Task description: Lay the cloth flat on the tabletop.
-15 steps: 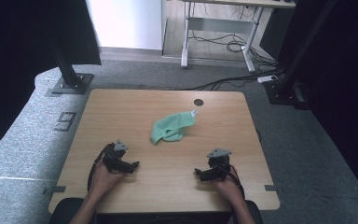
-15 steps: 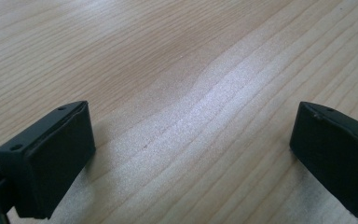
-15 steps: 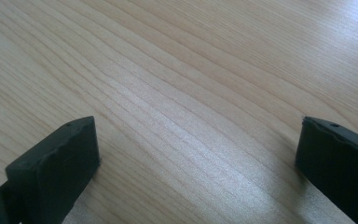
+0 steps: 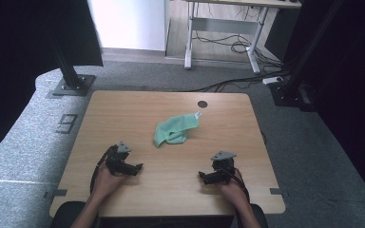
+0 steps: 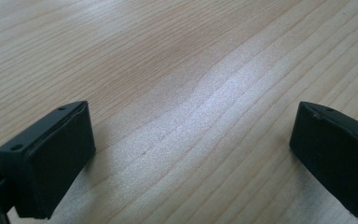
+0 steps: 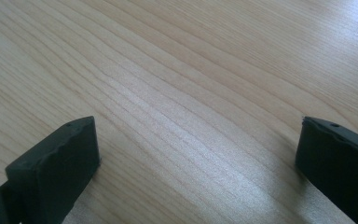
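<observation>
Starting at my left gripper [image 4: 134,167]: its fingers [image 5: 46,163] are spread wide, nothing between them, just bare wood grain under the gap. Same on my right gripper [image 4: 205,176]: fingers [image 6: 56,165] wide apart, only the worktop [image 4: 123,109] showing between them. In the high view both grippers sit low over the near part of the worktop, tips turned inward toward each other, a stretch of bare wood separating them, a hand behind each.

Looking outward from the fingers, the green cloth [image 4: 173,130] lies crumpled ahead of both grippers, beyond the gap between them, nearer the left fingers than the right, and apart from both. A small white tag [image 4: 198,114] sticks out at its far corner. Past the cloth, near the worktop's far edge, there's a dark round hole [image 4: 202,104].
</observation>
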Available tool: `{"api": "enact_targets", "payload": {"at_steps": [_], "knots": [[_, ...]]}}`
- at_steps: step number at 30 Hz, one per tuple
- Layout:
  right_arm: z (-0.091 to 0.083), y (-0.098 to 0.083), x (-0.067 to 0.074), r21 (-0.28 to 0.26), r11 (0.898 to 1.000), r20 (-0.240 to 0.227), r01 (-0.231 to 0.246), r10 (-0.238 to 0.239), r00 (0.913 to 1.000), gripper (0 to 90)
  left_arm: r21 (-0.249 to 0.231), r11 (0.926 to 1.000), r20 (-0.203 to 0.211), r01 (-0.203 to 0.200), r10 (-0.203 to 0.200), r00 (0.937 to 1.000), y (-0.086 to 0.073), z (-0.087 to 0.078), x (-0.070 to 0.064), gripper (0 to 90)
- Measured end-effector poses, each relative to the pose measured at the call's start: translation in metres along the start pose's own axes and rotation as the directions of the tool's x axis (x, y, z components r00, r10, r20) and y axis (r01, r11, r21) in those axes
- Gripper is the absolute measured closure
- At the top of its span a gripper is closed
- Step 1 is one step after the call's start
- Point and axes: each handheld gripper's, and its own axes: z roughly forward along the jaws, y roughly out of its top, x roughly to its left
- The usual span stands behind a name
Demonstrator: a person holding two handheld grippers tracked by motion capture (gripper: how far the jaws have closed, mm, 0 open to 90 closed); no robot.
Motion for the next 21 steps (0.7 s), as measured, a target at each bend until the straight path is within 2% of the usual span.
{"api": "enact_targets", "payload": {"at_steps": [11,15,21], "knots": [[0.000,0.000,0.000,0.000,1.000,0.000,0.000,0.000,1.0000,0.0,0.001,1.0000,0.001,0.000,0.000,1.0000,0.002,0.000,-0.002,3.3],[0.000,0.000,0.000,0.000,1.000,0.000,0.000,0.000,1.0000,0.0,-0.002,1.0000,0.024,0.005,-0.005,0.9997,0.005,-0.001,-0.003,7.3],[0.000,0.000,0.000,0.000,1.000,0.000,0.000,0.000,1.0000,0.0,-0.044,0.9990,0.037,0.001,0.000,0.9993,0.016,-0.008,-0.004,14.7]]}}
